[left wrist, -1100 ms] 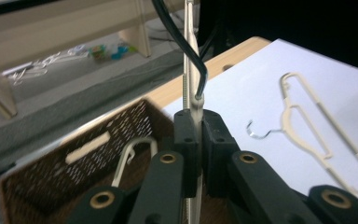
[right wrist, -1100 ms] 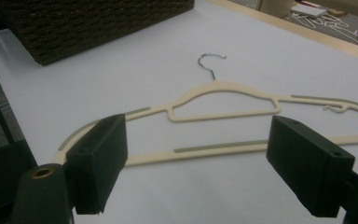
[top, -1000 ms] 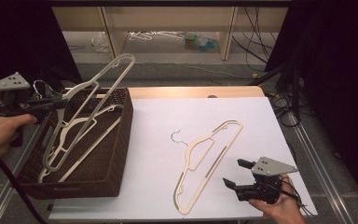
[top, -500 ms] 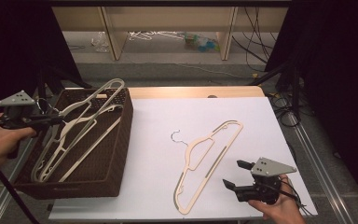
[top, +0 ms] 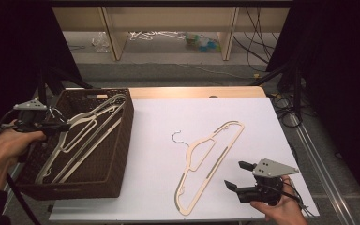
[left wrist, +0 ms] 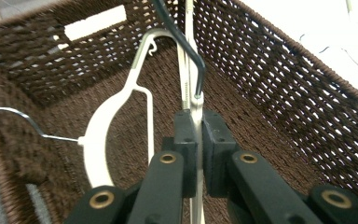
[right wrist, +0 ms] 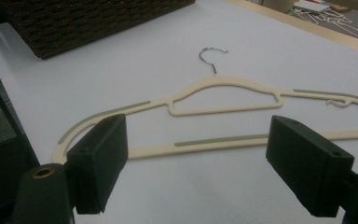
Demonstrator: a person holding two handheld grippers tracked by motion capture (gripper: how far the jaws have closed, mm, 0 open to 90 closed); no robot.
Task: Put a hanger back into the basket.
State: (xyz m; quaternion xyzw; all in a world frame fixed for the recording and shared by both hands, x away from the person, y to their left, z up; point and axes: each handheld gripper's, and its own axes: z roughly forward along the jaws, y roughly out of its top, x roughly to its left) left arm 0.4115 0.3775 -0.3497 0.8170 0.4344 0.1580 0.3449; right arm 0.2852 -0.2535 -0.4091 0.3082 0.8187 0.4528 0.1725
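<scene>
Near edge of the counter point(top: 159, 117): right tongs point(top: 238, 174) rest low in the person's hand, jaws spread wide w/ nothing between them. Just beyond them a cream hanger point(top: 209, 159) lies flat on the white sheet, metal hook toward the far side. At the left, left tongs point(top: 60, 127) are pressed together, pinching the thin edge of a second hanger point(top: 86, 123) inside the brown wicker basket point(top: 122, 140). That hanger is tilted, its far end up by the basket's far rim. Another hanger point(left wrist: 107, 121) lies on the basket bottom beside it.
</scene>
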